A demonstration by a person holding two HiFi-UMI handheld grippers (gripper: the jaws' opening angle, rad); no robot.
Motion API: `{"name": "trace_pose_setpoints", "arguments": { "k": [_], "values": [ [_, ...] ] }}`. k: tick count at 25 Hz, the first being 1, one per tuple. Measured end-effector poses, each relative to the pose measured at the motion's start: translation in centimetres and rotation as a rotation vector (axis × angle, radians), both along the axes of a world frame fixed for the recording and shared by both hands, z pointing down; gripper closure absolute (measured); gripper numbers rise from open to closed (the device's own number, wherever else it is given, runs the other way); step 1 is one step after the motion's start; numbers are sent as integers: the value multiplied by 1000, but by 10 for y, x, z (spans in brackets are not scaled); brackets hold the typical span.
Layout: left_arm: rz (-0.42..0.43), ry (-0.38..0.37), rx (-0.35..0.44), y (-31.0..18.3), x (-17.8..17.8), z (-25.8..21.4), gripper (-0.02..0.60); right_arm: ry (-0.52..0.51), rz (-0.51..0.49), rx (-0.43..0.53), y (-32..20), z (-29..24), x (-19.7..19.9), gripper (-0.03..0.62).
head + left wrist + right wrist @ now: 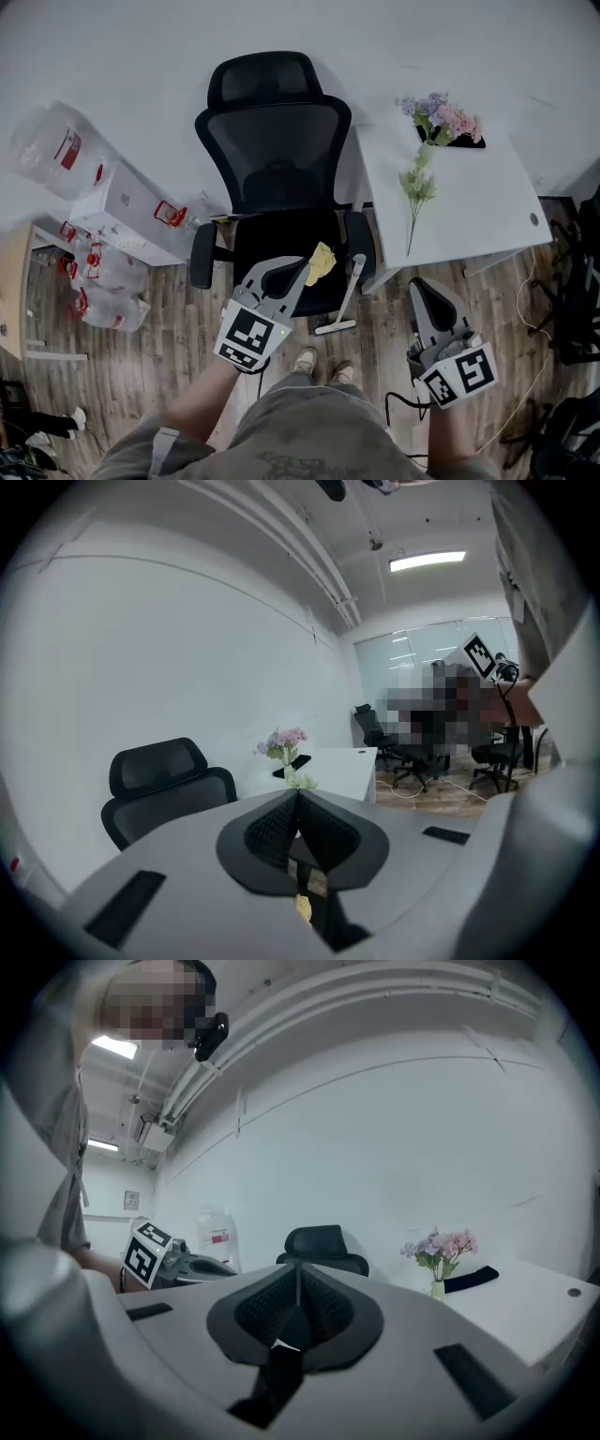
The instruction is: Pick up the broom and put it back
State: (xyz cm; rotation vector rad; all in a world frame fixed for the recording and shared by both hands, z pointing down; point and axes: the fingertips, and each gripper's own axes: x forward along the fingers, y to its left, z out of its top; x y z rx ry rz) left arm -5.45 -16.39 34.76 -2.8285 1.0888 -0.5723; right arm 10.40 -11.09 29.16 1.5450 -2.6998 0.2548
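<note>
A small broom [345, 292] with a white handle leans against the front of the black office chair's seat [281, 234], its head on the wood floor. A yellow cloth [321, 262] lies on the seat. My left gripper [302, 266] hovers over the seat's front edge, just left of the broom, jaws shut with nothing in them [298, 797]. My right gripper [419, 283] is to the right of the broom, by the white table's [487, 216] front corner. Its jaws are shut and hold nothing [298, 1269]. Both point roughly level toward the wall.
A vase of flowers [436, 122] and a loose stem stand on the table. Large water bottles [56, 150] and boxes [131, 216] are piled at the left. Cables [534, 281] run over the floor at the right. More office chairs [375, 728] stand across the room.
</note>
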Motion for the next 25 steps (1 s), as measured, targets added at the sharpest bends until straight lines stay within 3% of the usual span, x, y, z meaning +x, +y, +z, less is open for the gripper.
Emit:
{"name": "trace_pose_setpoints", "arguments": {
  "k": [4, 11, 25],
  "values": [
    [19, 33, 30, 16, 5, -24, 565, -17, 20, 33, 18, -24, 7, 560],
    [29, 83, 40, 37, 7, -45, 565, -37, -4, 7, 46, -29, -1, 560],
    [47, 70, 38, 45, 9, -48, 565, -20, 24, -16, 50, -22, 4, 560]
  ]
}}
